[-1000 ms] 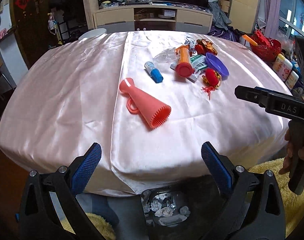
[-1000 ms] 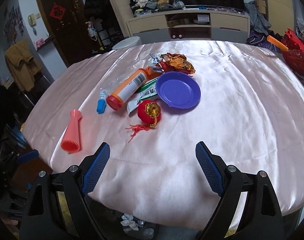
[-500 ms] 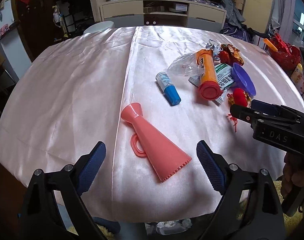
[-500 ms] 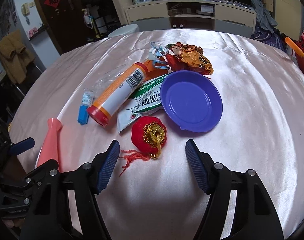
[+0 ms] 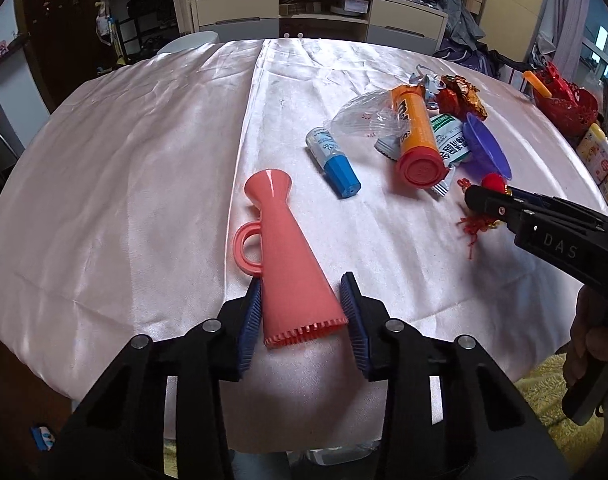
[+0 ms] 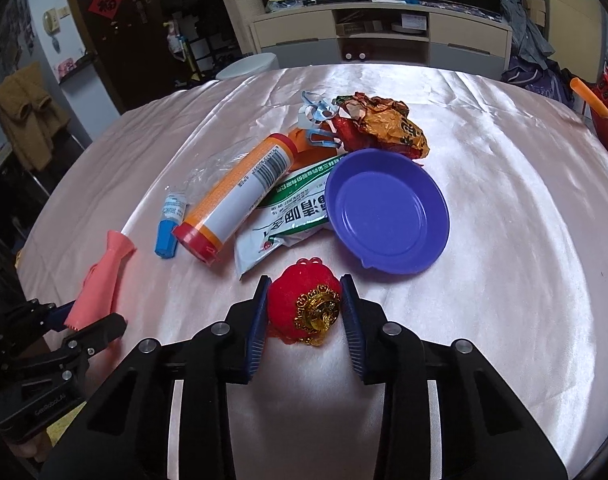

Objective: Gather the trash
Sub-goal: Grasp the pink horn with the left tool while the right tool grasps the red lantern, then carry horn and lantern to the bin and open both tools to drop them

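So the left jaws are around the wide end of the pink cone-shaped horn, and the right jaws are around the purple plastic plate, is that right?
Not quite. The left gripper part is right: its closing jaws sit around the wide end of the pink cone-shaped horn. But the right gripper is closing on the red fuzzy lantern ornament, not the purple plastic plate, which lies untouched beyond it, as the right wrist view shows.

Two black skeletal grippers, left [image 5: 304,316] and right [image 6: 306,314], each with triangular cut-outs, round silver screws and ribbed blue pads [image 5: 248,322], the right's side lettered "DAS", a hand [image 5: 592,354] on its grey handle.
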`<state>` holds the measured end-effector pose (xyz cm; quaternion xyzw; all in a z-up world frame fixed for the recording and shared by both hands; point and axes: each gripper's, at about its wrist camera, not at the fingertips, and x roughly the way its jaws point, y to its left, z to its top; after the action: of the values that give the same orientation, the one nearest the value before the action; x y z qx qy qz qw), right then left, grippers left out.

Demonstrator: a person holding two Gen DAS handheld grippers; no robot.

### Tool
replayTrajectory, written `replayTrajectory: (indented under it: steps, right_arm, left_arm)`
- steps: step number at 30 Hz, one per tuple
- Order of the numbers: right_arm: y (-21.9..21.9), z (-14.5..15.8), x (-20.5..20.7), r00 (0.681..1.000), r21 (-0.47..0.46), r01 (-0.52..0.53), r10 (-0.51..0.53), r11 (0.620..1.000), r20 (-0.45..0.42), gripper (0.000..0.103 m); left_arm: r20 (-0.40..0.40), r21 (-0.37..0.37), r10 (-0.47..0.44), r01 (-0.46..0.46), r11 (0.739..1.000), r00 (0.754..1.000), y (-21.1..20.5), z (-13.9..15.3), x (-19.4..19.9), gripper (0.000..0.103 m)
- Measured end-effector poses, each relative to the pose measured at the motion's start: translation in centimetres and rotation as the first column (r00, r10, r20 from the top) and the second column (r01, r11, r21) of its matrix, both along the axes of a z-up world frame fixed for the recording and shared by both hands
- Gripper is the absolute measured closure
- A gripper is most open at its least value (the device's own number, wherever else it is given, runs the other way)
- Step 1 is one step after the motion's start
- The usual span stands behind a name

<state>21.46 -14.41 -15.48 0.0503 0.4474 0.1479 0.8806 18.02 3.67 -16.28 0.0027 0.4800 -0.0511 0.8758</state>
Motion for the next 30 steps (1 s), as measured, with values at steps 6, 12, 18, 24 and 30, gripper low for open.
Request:
replayTrajectory:
  steps: [6,12,18,24,30]
  right_arm:
    - [-0.9,0.4,-2.8,1.0,0.032,0.005,-0.004,0.999,-0.013,0.067]
    - [-1.8,1.7,-6.3,1.0,0.043,0.017,-0.018,0.999,0.009,0.067]
    - [-2.1,3.6,-10.0,0.999,0.05,0.012,-0.014,0.999,0.049,0.067]
    - [-2.0,4.1,-13.6,0.998,0.063,-0.001,-0.002,0.998,0.058,0.067]
    - [-1.3,3.0,-16.4,0.999,0.054,-0.032,0.03,0.998,0.036,0.067]
  left_arm:
    - [0.013,-0.067,-0.048,0.048,0.997,0.999,0.0,0.3,-2.1,0.069]
    - [0.058,-0.07,-0.102,0.106,0.992,0.993,-1.1,2.0,-5.2,0.069]
    - [0.097,-0.059,-0.117,0.123,0.991,0.988,-1.2,3.6,-8.8,0.069]
    - [0.12,-0.06,-0.12,0.128,0.99,0.986,-1.2,4.3,-12.6,0.069]
    - [0.105,-0.085,-0.131,0.14,0.987,0.986,-1.3,3.3,-16.0,0.069]
